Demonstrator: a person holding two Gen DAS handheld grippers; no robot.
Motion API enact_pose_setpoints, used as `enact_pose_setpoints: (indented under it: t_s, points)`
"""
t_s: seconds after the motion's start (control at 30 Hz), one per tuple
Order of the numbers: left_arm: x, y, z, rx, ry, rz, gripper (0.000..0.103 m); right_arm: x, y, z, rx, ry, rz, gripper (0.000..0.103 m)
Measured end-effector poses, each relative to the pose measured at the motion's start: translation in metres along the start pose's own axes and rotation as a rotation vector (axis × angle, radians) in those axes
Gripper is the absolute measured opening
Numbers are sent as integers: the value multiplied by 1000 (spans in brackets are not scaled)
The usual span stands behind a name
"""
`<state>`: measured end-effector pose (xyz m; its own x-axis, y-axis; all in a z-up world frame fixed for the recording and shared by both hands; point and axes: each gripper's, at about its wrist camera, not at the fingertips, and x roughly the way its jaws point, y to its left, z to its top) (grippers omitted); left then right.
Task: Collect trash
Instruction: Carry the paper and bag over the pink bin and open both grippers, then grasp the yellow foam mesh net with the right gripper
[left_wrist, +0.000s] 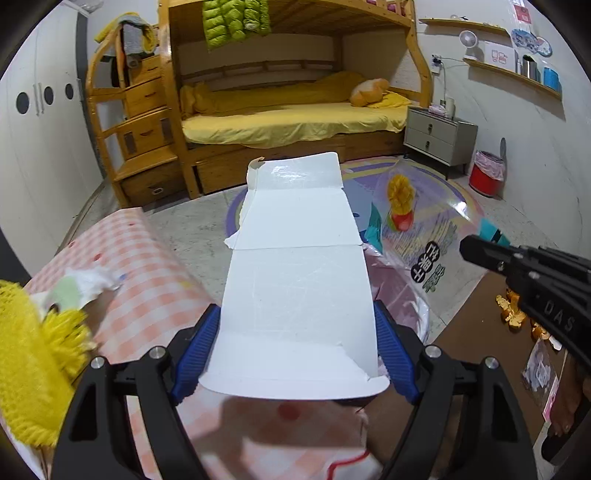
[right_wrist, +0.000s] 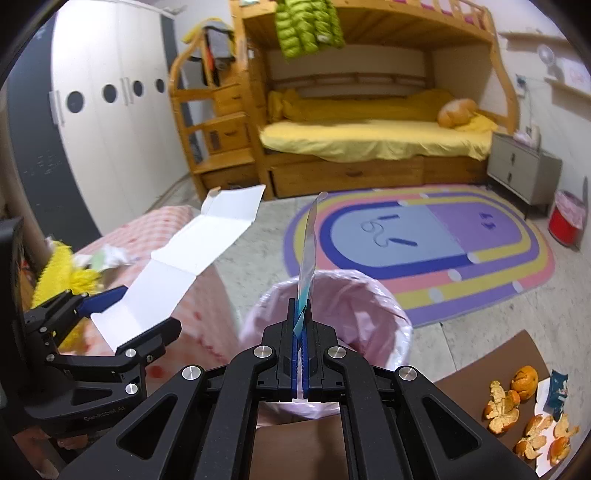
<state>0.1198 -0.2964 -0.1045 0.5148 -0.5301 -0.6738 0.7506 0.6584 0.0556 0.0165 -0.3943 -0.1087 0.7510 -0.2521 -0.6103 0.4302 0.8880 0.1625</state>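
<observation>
Left gripper (left_wrist: 295, 350) grasps the card (left_wrist: 295, 266), a flattened white carton. Blue pads press its two side edges near the lower end, and the rest sticks out forward, unsupported. In the right view the same card (right_wrist: 184, 266) runs from centre left up toward the frame's upper middle, over the pink checked cloth (right_wrist: 155, 236).

Right gripper (right_wrist: 300, 332) is clenched on a thin plastic wrapper (right_wrist: 309, 243), seen edge-on and standing up from the jaws. The bin (right_wrist: 369, 291), lined with a pink bag, sits directly beyond and below the fingertips at frame centre.

Risks (judgement):
- The card is long and held only at one end by its edges. It could bow and slip from the pads, or bridge the bin rim instead of dropping in.
- The wrapper is light and stiff. On release it may cling to a pad or fall outside the rim.
- Both grippers are near the one bin, so they may collide.

View differences:
- Left view shows the wrapper's (left_wrist: 424, 236) printed face, at centre right, with the right gripper (left_wrist: 480, 251) entering from the right edge. The bin is largely hidden behind the card.
- Right view shows the bin mouth in full, and orange peels (right_wrist: 517, 413) on a brown table (right_wrist: 491, 362) at lower right.
- A second red bin (left_wrist: 487, 173) stands far right by the wall.
</observation>
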Motion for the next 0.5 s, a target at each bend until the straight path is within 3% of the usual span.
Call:
enact_pose_setpoints:
  t_s: [0.13, 0.2, 0.27, 0.5]
  points:
    - [20, -9, 10, 32, 4, -15, 79, 22, -16, 0, 22, 23, -10, 6]
    - [24, -5, 14, 11, 0, -39, 91, 37, -22, 0, 24, 46, 2, 9]
    - [22, 0, 16, -16, -9, -55, 92, 49, -26, 0, 48, 78, 19, 27]
    - [-3, 23, 23, -83, -46, 7, 92, 33, -20, 1, 52, 63, 21, 29]
